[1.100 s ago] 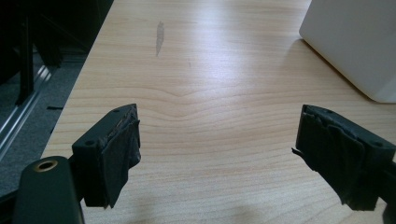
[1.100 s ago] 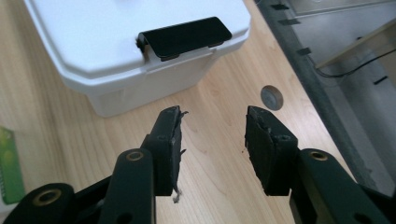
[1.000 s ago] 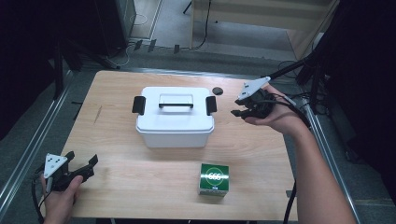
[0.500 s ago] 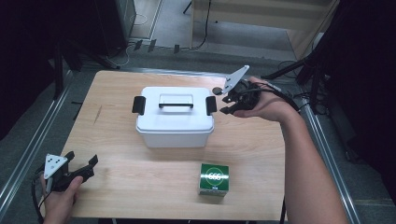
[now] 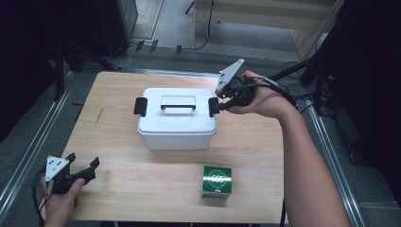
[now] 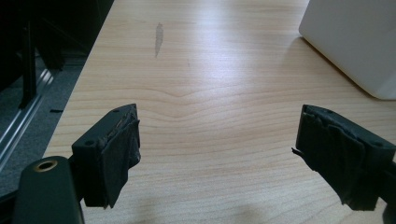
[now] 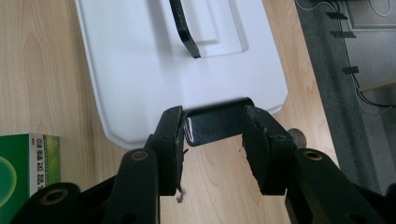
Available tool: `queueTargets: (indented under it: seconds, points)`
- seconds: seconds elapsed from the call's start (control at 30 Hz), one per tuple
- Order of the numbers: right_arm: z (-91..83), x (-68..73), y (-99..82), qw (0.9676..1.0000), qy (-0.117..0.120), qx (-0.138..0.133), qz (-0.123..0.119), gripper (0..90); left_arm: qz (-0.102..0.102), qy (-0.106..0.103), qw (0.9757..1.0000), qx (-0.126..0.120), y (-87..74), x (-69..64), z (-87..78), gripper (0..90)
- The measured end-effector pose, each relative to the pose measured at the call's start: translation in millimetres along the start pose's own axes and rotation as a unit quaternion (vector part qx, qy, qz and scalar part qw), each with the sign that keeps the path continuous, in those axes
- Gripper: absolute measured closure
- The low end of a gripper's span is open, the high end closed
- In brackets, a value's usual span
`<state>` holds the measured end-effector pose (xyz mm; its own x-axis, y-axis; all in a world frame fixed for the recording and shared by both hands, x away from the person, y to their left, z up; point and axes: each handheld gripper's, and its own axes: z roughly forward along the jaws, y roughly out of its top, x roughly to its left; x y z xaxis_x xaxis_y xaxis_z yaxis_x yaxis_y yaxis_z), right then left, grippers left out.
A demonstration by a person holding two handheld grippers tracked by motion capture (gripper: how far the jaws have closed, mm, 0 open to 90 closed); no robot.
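The high view looks forward and down from above the near edge, taking in the whole pale wooden surface (image 5: 142,189). The left gripper view sits low and close, facing across the boards toward a corner of the white lidded plastic box (image 6: 355,42). The right gripper view looks steeply down, very near that box (image 7: 140,56), which all three views share.

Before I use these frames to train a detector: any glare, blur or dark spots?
High view: sharp, but its surroundings fall into black; soft glare on the white box lid. Left gripper view: a bright sheen washes out the far table. Right gripper view: lid overexposed, and the black clasp between the jaws reflects light.
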<state>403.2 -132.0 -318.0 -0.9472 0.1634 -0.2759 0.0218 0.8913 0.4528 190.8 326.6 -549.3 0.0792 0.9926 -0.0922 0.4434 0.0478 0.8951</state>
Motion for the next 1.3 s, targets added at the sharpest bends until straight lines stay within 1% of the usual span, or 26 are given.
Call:
queueTargets:
  seconds: [0.17,0.23,0.43,0.5,0.53,0.6,0.73,0.83,0.87,0.93,0.97,1.07,1.1,1.13,1.3]
  points:
    - [0.9,2.8,12.1,0.9999,0.003,0.003,-0.01,58.1,0.001,0.0,1.0,0.001,0.1,-0.3,0.1,14.3]
    - [3.9,4.0,17.6,0.9999,0.007,0.003,-0.014,58.0,0.001,0.001,1.0,0.001,0.1,-0.4,0.2,14.3]
    - [9.7,5.8,25.9,0.9998,0.012,0.005,-0.014,55.9,0.003,0.0,1.0,0.002,0.0,-0.5,-0.1,14.3]
    - [12.3,7.7,32.1,0.9997,0.012,0.003,-0.021,55.8,0.003,0.0,1.0,0.002,0.0,-0.7,-0.1,14.3]
    - [12.3,7.7,32.1,0.9997,0.012,0.003,-0.021,55.8,0.004,0.0,1.0,0.002,0.0,-0.6,-0.1,14.3]
    - [12.9,9.4,36.8,0.9996,0.016,0.0,-0.022,56.1,0.004,0.0,1.0,0.002,0.0,-0.7,0.0,14.3]
    - [13.6,12.4,46.4,0.9992,0.022,-0.003,-0.033,55.9,0.004,0.0,1.0,0.004,0.3,-0.7,0.7,14.3]
    - [14.4,13.7,52.0,0.9993,0.018,-0.003,-0.034,55.9,0.005,0.0,1.0,0.003,0.1,-1.1,0.7,14.3]
    - [15.9,14.8,55.4,0.9991,0.019,-0.001,-0.037,55.9,0.005,-0.001,1.0,0.003,0.1,-1.1,0.7,14.3]
    - [16.8,15.1,57.0,0.9989,0.022,-0.004,-0.041,55.8,0.005,-0.001,1.0,0.003,0.1,-0.9,0.7,14.3]
    - [17.3,15.8,58.4,0.9991,0.018,-0.004,-0.039,55.8,0.004,-0.001,1.0,0.003,0.1,-0.8,0.7,14.3]
    - [20.9,15.9,62.2,0.9988,0.017,-0.006,-0.045,55.8,0.004,-0.001,1.0,0.003,0.1,-0.6,0.4,14.3]
    - [22.4,16.4,63.2,0.9989,0.017,-0.004,-0.042,55.9,0.004,-0.001,1.0,0.002,0.1,-0.6,0.3,14.3]
    - [24.3,16.0,64.1,0.9987,0.021,-0.005,-0.046,55.9,0.004,-0.001,1.0,0.003,0.1,-0.6,0.3,14.3]
    - [30.7,17.2,67.8,0.9985,0.026,-0.005,-0.048,56.4,0.007,-0.001,1.0,0.005,0.4,-0.8,1.0,14.4]
